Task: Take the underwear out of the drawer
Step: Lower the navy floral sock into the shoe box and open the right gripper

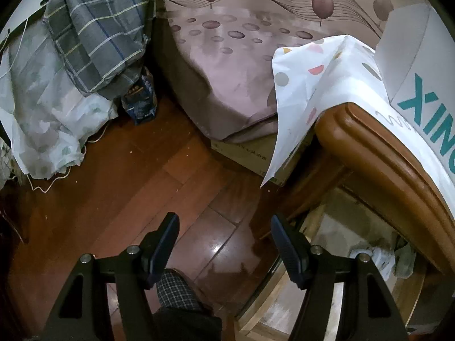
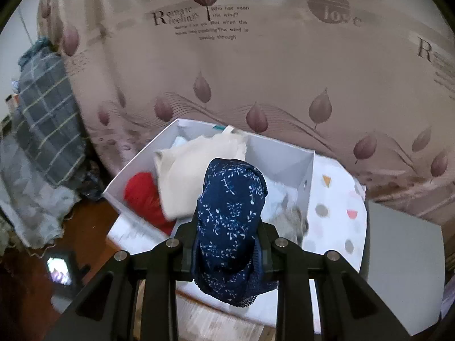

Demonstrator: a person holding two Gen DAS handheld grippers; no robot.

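Underwear [image 2: 230, 221], navy print, clamped in R gripper [image 2: 227, 244]; L gripper [image 1: 224, 244] jaws wide, empty.

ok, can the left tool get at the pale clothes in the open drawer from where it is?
Probably yes: left tool is open and empty over the floor, and the pale clothes lie uncovered in the open wooden drawer beside it; only the overhanging tabletop edge crowds the approach.

2 grippers: left gripper [image 1: 224, 244], right gripper [image 2: 227, 244]. 1 navy underwear [image 2: 230, 216], 1 white box [image 2: 284, 153], 1 red garment [image 2: 145, 199], 1 cream cloth [image 2: 196, 170], 1 bed [image 2: 256, 71].
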